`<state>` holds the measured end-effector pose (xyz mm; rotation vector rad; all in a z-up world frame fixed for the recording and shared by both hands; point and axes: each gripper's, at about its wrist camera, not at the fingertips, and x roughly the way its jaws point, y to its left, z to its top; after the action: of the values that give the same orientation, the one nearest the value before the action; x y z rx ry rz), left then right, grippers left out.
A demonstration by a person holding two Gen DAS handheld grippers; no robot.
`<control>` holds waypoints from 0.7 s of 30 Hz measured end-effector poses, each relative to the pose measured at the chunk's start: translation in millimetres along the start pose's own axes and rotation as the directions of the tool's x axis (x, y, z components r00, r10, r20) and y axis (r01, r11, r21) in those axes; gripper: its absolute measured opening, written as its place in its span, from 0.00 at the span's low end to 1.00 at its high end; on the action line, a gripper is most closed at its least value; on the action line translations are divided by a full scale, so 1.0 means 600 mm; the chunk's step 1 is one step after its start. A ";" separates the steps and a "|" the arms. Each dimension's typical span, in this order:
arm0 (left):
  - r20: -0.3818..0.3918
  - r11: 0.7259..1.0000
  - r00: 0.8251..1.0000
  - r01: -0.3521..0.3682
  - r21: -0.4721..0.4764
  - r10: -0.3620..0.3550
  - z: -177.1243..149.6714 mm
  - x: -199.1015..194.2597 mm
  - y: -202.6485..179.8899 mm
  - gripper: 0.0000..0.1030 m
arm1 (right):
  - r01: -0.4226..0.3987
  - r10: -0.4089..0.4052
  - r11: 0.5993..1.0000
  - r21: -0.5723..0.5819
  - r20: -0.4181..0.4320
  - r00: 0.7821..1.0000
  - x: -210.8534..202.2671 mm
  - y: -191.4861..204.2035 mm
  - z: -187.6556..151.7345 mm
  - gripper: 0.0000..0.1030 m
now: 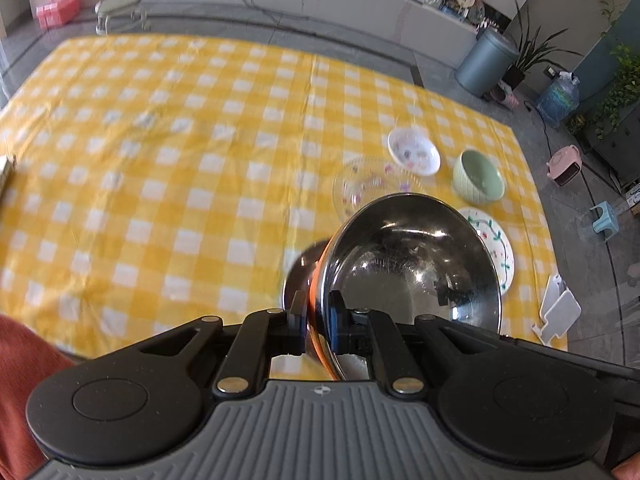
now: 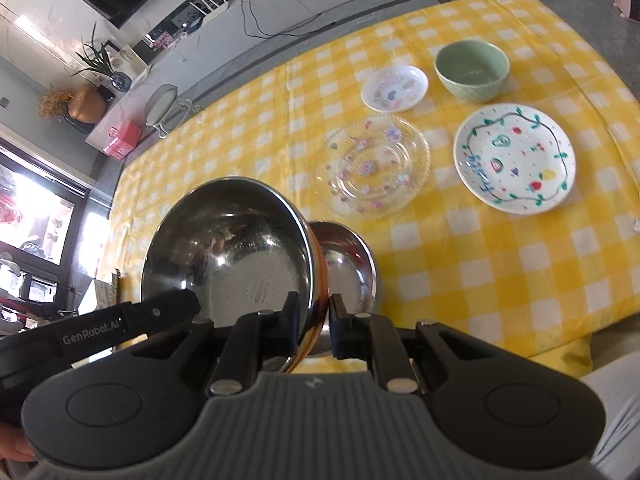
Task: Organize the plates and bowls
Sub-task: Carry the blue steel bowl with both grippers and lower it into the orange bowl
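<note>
Both grippers clamp the rim of one large steel bowl, tilted above the yellow checked cloth. My left gripper is shut on its left rim. My right gripper is shut on the same bowl at its right rim. A smaller steel bowl rests on the cloth just behind it. Further on lie a clear glass plate, a painted white plate, a small floral dish and a green bowl.
The cloth ends at a near edge at lower right. A white phone stand sits at the cloth's right edge. A round mirror, a pink box and a grey bin stand beyond the cloth.
</note>
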<state>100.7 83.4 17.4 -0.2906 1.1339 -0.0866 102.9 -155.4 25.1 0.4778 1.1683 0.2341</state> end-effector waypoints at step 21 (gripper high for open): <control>-0.108 0.999 0.994 -0.026 -0.028 0.023 0.010 0.101 0.010 0.08 | 0.111 -0.112 0.994 -0.014 -0.069 0.991 0.082 -0.014 0.024 0.12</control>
<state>131.6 77.5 -35.3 -0.3015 1.2462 -0.0645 134.7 -145.8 -15.2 0.3965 1.2571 0.1614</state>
